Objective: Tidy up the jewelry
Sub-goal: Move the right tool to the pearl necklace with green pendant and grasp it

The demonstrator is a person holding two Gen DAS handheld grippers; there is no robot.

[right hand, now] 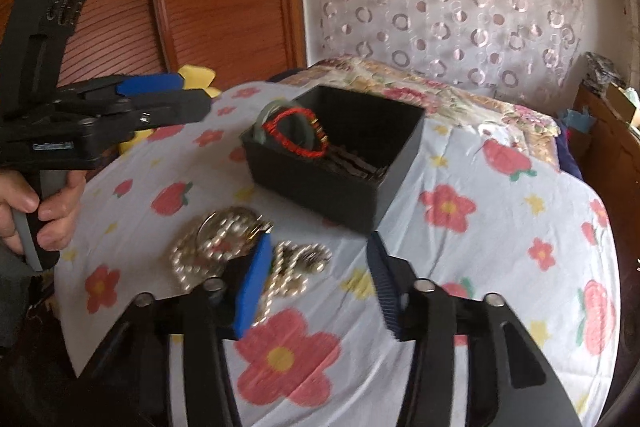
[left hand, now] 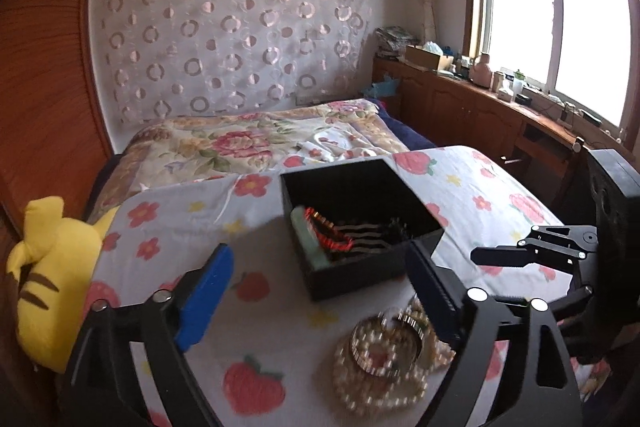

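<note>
Pearl necklace heaped without clear axis, beside black box

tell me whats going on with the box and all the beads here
A person is sorting jewelry on a flowered cloth, with a tool in each hand. A black box already holds a red bracelet and a green bangle. A pile of pearl strands still lies loose on the cloth in front of the box. The left tool is open and empty above the pile; the right tool is also open, holding nothing.
</note>
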